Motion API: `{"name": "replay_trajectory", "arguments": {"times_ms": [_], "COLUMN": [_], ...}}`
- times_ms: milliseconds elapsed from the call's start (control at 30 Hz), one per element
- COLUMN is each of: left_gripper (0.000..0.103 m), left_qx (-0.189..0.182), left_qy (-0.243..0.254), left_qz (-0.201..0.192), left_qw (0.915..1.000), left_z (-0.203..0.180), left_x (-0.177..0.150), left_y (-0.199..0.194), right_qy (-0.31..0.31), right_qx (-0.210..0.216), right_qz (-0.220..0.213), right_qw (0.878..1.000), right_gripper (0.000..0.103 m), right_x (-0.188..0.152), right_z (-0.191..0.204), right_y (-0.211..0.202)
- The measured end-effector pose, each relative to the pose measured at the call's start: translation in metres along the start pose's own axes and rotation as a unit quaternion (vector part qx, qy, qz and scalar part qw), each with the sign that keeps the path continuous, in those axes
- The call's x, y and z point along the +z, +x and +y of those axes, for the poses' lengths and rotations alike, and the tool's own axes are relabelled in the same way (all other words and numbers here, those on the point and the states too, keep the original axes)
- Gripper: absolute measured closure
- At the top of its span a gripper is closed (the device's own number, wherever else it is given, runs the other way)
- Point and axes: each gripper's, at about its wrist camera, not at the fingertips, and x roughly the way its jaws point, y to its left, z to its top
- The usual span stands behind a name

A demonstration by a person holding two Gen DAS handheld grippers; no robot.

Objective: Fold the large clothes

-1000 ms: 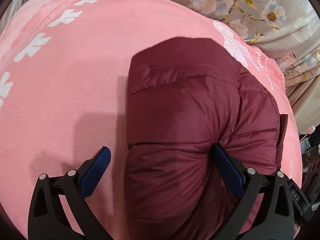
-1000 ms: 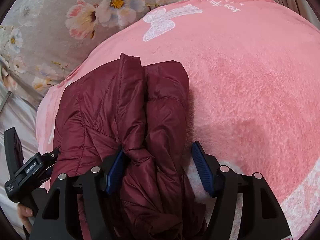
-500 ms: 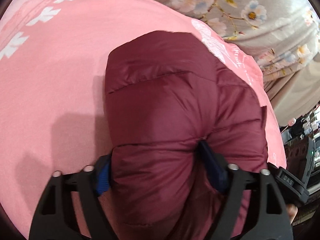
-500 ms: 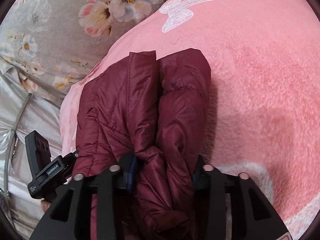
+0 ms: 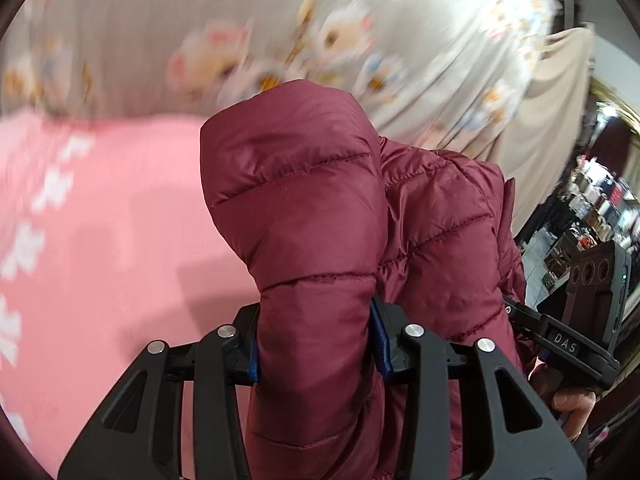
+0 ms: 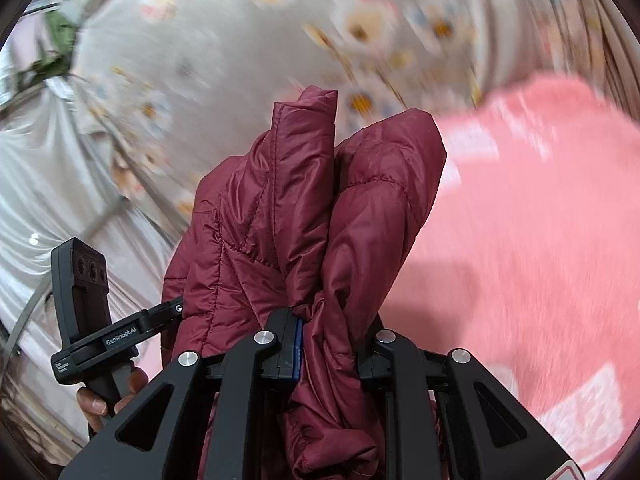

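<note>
Both grippers have come up off the pink blanket (image 5: 100,208) since the earlier frames, taking the jacket (image 5: 312,216) with them, so the folded bundle that lay flat near the blanket's edge now hangs above it. Behind it the floral sheet (image 5: 280,32), blurred, fills far more of each view than before. In the left wrist view the left gripper (image 5: 316,344) has a thick quilted fold of the jacket between its blue pads; the jaws, which stood wide a second ago, are closing and already press the fabric from both sides. A second lobe of the jacket bulges to the right of that fold, and beyond it the other gripper's body shows at the right edge, with fingers (image 5: 572,404) wrapped round its handle. In the right wrist view the right gripper (image 6: 332,344) is pinched on a gathered, crumpled bunch of the jacket (image 6: 304,208), its jaws narrower than the left's and closing too; the left pad shows blue against the cloth, the right one is hidden by it. Above the pinch the jacket rises in two puffy lobes. The left gripper's body stands at the left edge of this view, held by a hand (image 6: 100,400). The blanket (image 6: 540,216) lies to the right and below, blurred.
</note>
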Motion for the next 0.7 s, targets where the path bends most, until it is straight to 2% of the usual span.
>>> {"name": "replay_trajectory", "arguments": {"times_ms": [100, 233, 400, 567, 700], "left_gripper": [0.064, 0.063, 0.062, 0.062, 0.062], "left_qx": [-0.006, 0.005, 0.04, 0.066, 0.083], "left_qy": [0.036, 0.073, 0.108, 0.1, 0.082], "left_qz": [-0.054, -0.115, -0.156, -0.15, -0.118], "left_qw": [0.9979, 0.9906, 0.9811, 0.9815, 0.9862], "left_z": [-0.012, -0.014, 0.007, 0.063, 0.117], "left_x": [0.028, 0.061, 0.086, 0.101, 0.108], "left_y": [-0.037, -0.074, -0.092, -0.073, -0.03], "right_qy": [-0.028, -0.06, -0.067, -0.043, -0.021], "right_qx": [0.016, 0.044, 0.073, 0.081, 0.067], "right_qz": [-0.043, -0.09, -0.095, -0.063, -0.026], "right_qw": [0.999, 0.993, 0.991, 0.994, 0.997], "right_gripper": [0.086, 0.086, 0.086, 0.086, 0.086], "right_x": [0.023, 0.053, 0.078, 0.084, 0.076], "right_z": [0.029, 0.064, 0.091, 0.097, 0.09], "right_y": [-0.013, -0.014, 0.031, 0.099, 0.161]}}
